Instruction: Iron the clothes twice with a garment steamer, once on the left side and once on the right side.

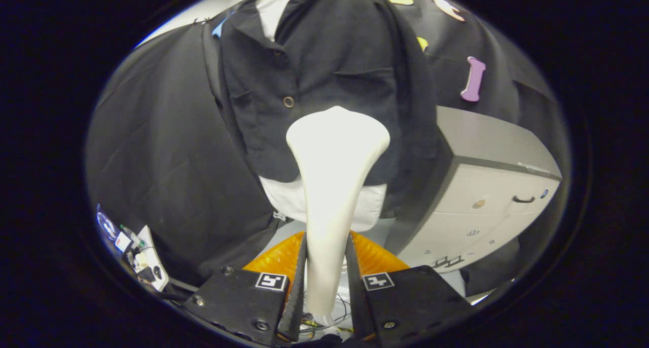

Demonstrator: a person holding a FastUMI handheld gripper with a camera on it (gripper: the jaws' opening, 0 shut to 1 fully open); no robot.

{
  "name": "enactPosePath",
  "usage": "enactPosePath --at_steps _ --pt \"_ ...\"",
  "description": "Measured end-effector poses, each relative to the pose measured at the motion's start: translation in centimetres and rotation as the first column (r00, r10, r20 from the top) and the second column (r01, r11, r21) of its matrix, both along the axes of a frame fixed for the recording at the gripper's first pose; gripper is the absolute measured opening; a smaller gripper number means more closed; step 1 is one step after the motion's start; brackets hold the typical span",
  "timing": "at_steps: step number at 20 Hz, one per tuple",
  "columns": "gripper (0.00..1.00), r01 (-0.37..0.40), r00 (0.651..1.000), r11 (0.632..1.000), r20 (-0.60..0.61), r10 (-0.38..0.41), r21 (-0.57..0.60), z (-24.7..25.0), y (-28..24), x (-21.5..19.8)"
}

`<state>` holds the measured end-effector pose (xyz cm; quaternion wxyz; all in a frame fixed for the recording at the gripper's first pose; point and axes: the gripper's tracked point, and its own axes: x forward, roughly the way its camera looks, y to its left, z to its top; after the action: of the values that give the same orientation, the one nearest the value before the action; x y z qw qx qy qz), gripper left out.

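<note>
Against the hanging black shirt (pixel 324 69), below its button (pixel 288 102), lay the steamer (pixel 332 185) head. Beneath the shirt, the tool (pixel 327 292) pinched the steamer's handle between both fingers. Judgement: keep the head flat; stroke steadily down one side. Beside the shirt stood a cabinet (pixel 487 185).

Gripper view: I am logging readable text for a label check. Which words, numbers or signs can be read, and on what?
No words or numbers can be read.
Square coded markers, patterns not text, sit on the gripper, whose fingers are shut on the garment steamer.
Marks on the cabinet drawers beside the shirt: too small to read.
</note>
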<state>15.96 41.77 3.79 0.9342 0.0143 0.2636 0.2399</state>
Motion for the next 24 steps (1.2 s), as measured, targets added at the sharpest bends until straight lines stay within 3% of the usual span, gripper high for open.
enactPosePath --at_steps 12,18,24 --pt "0.41 0.217 0.975 0.976 0.047 -0.218 0.025 -1.4 -21.8 -4.9" --pt "0.41 0.256 0.966 0.967 0.029 -0.256 0.017 -4.8 -31.8 -10.6" --pt "0.41 0.264 0.964 0.963 0.012 -0.265 0.051 -7.6 -38.6 -15.1"
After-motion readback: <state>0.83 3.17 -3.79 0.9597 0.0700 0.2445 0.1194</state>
